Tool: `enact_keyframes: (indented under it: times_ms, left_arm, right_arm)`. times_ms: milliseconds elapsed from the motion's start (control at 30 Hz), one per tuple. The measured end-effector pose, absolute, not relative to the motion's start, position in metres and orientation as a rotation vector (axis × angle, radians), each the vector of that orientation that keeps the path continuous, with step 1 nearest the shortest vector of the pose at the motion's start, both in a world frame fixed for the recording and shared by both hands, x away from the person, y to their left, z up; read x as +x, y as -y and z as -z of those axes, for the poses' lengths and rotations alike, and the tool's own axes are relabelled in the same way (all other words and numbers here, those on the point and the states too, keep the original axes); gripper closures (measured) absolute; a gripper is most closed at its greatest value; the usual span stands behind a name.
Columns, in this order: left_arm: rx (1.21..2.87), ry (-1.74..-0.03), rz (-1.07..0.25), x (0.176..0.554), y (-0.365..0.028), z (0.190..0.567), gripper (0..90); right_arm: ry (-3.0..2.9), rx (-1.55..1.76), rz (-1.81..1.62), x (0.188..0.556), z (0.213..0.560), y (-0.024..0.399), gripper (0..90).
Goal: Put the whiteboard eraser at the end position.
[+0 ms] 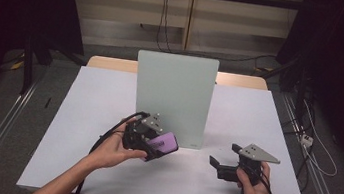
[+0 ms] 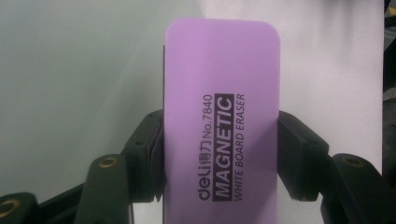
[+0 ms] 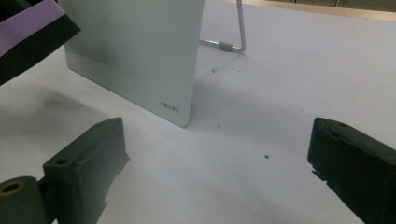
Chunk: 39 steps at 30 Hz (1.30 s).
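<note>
- The left tool (image 1: pixel 155 148) was pinching a purple whiteboard eraser (image 1: pixel 163 142); in the left gripper view both jaws pressed against the long sides of the eraser (image 2: pixel 222 126), whose printed face read "MAGNETIC WHITE BOARD ERASER".
- The eraser was held above the white surface (image 1: pixel 82 115), just in front of the lower left part of the upright whiteboard (image 1: pixel 174 94); whether it touched the board could not be told.
- The whiteboard stood near the middle of the surface, propped by a wire stand (image 3: pixel 238 28) behind it.
- The right tool (image 1: pixel 221 165) was well apart from the eraser, low over the surface, right of the board's lower corner.
- In the right gripper view its jaws were spread wide with nothing between them.
- Small dark specks (image 3: pixel 265 157) lay on the surface near the board's corner.
</note>
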<state>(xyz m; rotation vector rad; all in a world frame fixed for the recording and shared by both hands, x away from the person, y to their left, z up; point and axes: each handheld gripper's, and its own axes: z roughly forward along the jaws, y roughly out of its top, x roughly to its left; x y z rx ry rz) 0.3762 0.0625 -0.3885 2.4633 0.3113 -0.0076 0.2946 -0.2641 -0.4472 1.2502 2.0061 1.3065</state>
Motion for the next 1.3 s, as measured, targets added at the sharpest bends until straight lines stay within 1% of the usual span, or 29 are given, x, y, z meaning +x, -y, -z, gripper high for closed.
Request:
enact_keyframes:
  times_ms: [267, 333, 367, 467, 633, 833, 933, 1000, 1200, 1233, 1300]
  left_arm:
    - [2.488, -0.3, 0.05, 0.37, -0.055, 0.396, 41.0]
    - [2.502, -0.301, 0.035, 0.367, -0.054, 0.396, 41.0]
    - [2.488, -0.296, 0.061, 0.367, -0.053, 0.398, 41.0]
    - [2.489, -0.292, 0.062, 0.364, -0.05, 0.401, 41.0]
    - [2.5, -0.32, 0.084, 0.364, -0.046, 0.406, 41.0]
    - [2.536, -0.298, 0.127, 0.363, -0.038, 0.413, 41.0]
    - [2.54, -0.297, 0.124, 0.363, -0.037, 0.415, 40.9]
    - [2.537, -0.309, 0.158, 0.363, -0.036, 0.417, 40.9]
    - [2.544, -0.313, 0.158, 0.36, -0.031, 0.424, 40.8]
    - [2.569, -0.305, 0.159, 0.361, -0.031, 0.423, 40.8]
    - [2.549, -0.307, 0.149, 0.36, -0.031, 0.426, 40.8]
  right_arm:
    - [-2.01, 1.247, -1.303, 0.296, 0.447, 0.263, 4.3]
    - [-2.01, 1.241, -1.302, 0.296, 0.447, 0.263, 4.3]
    - [-2.009, 1.242, -1.301, 0.296, 0.447, 0.263, 4.3]
    - [-2.01, 1.242, -1.297, 0.296, 0.446, 0.262, 4.3]
    - [-2.014, 1.234, -1.293, 0.295, 0.446, 0.26, 4.3]
    - [-2.011, 1.241, -1.295, 0.296, 0.446, 0.26, 4.3]
    - [-2.013, 1.239, -1.295, 0.296, 0.446, 0.261, 4.3]
    - [-2.011, 1.237, -1.296, 0.295, 0.446, 0.261, 4.3]
    - [-2.015, 1.23, -1.295, 0.296, 0.446, 0.26, 4.3]
    - [-2.014, 1.234, -1.297, 0.296, 0.446, 0.26, 4.3]
    - [-2.014, 1.237, -1.297, 0.296, 0.446, 0.26, 4.2]
